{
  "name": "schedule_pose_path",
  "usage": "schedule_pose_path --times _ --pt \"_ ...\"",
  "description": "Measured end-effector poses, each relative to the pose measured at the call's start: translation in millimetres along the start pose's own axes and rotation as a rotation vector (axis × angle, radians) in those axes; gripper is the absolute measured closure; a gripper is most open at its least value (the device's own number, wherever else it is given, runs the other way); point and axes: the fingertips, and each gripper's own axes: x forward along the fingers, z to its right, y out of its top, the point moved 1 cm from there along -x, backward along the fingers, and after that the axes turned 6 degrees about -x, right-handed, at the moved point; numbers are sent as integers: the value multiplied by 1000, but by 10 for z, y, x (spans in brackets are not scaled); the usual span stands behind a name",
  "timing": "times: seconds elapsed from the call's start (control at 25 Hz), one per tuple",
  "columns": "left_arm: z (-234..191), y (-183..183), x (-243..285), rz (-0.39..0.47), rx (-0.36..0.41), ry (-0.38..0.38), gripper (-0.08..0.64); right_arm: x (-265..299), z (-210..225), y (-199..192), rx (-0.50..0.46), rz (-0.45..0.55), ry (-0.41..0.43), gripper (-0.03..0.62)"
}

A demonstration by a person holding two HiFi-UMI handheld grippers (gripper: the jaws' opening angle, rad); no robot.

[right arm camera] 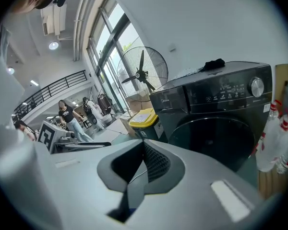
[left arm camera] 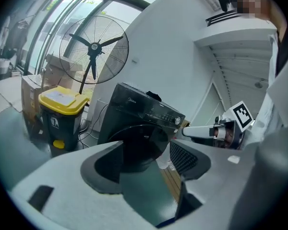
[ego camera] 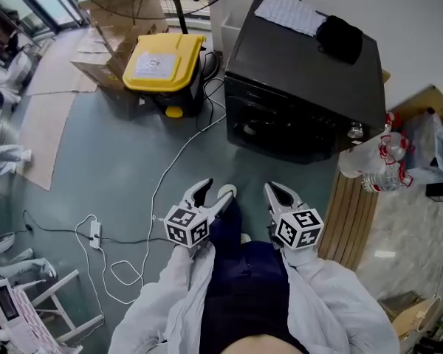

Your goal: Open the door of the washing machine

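The black washing machine stands ahead of me, its round door closed. My left gripper hangs open over the floor, short of the machine's front. My right gripper is beside it, jaw tips together, with nothing in it. In the left gripper view the door shows between the spread jaws of that gripper. Seen from the right gripper, the door sits to the right under the control panel. Neither gripper touches the machine.
A yellow-lidded bin and a standing fan are left of the machine. Plastic bottles and wooden slats are on its right. A white cable with a power strip runs across the floor. A black cloth lies on the machine.
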Motion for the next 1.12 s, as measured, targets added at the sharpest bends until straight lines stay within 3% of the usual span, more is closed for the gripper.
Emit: schedule_pose_path --times 0.32,0.52,0.64,0.92,1.12 --pt "-600 678 816 -85 62 -72 272 690 447 373 58 -21 -82 583" --pt "-873 886 1335 -182 170 -163 285 939 678 422 107 -33 -151 583" --pt "-1027 843 1644 -269 253 -213 295 1056 760 422 130 -37 -181 583" --pt "-1389 426 2368 -443 403 -221 299 1217 901 294 164 -76 -225 583" --pt "-1528 240 2800 -494 471 -213 322 1305 1050 232 191 -99 -255 583"
